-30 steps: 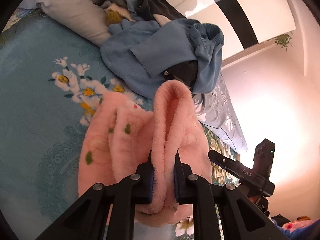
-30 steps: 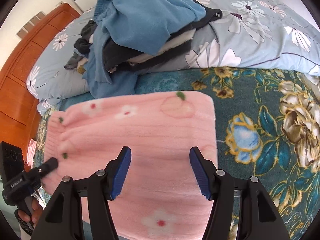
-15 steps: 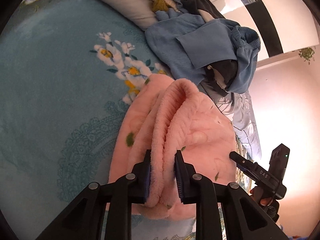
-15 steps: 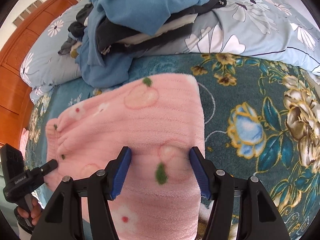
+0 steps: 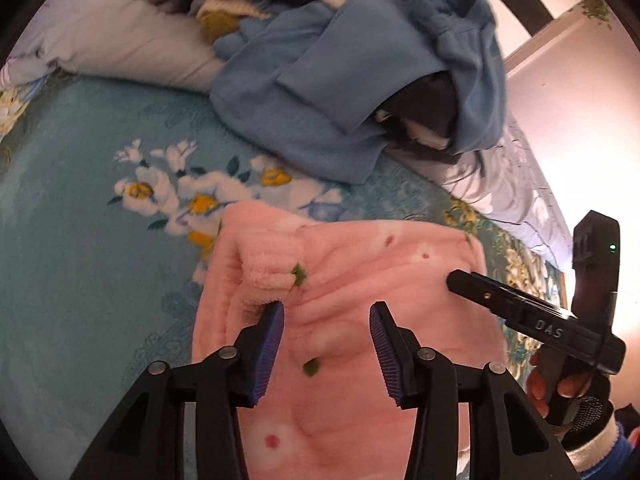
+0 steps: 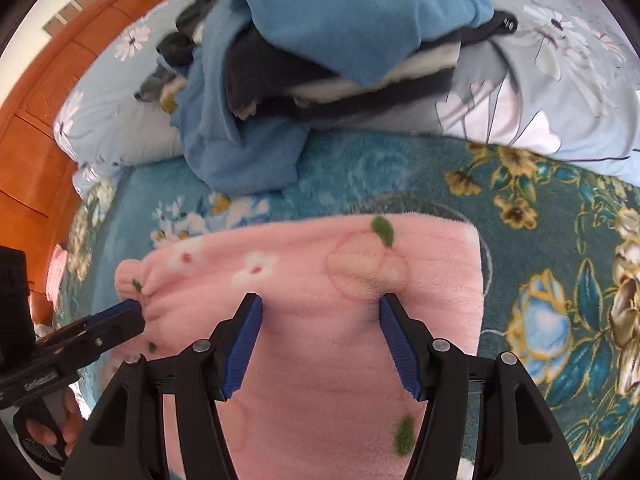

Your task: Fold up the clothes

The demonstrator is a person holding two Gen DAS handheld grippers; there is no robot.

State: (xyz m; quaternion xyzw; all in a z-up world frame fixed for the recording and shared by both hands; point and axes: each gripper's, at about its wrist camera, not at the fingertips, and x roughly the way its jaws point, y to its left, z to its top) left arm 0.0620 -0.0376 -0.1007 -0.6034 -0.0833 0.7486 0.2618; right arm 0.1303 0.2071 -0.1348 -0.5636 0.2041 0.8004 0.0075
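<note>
Left gripper: jaws spread wide, nothing between the blue ribbed pads. It hangs just above the pink fleece garment with flower and green-leaf print; the left pad tip sits right at a bunched ribbed cuff or hem roll of that garment. Contact there: cannot tell.

Right gripper: jaws also wide apart, gripping nothing. Both pad tips are down at the pink fleece surface, which dimples slightly between them; looks like touching, but I can't confirm it. In the left wrist view one right-gripper finger reaches over the garment's right side, near its right edge.

The garment lies flat and roughly rectangular on the teal plush bedspread with white, yellow and blue flowers. In the right wrist view its far edge runs straight across, with the right corner squared off and the left end gathered into the roll, where the left gripper's finger tip meets it.

Behind the garment, well apart from it: a heap of unfolded clothes, mostly a blue fleece piece over dark grey and white layers, draped across pale blue floral pillows. The same heap shows at the top of the left wrist view.

Orange-brown wooden headboard at far left of the right wrist view.
</note>
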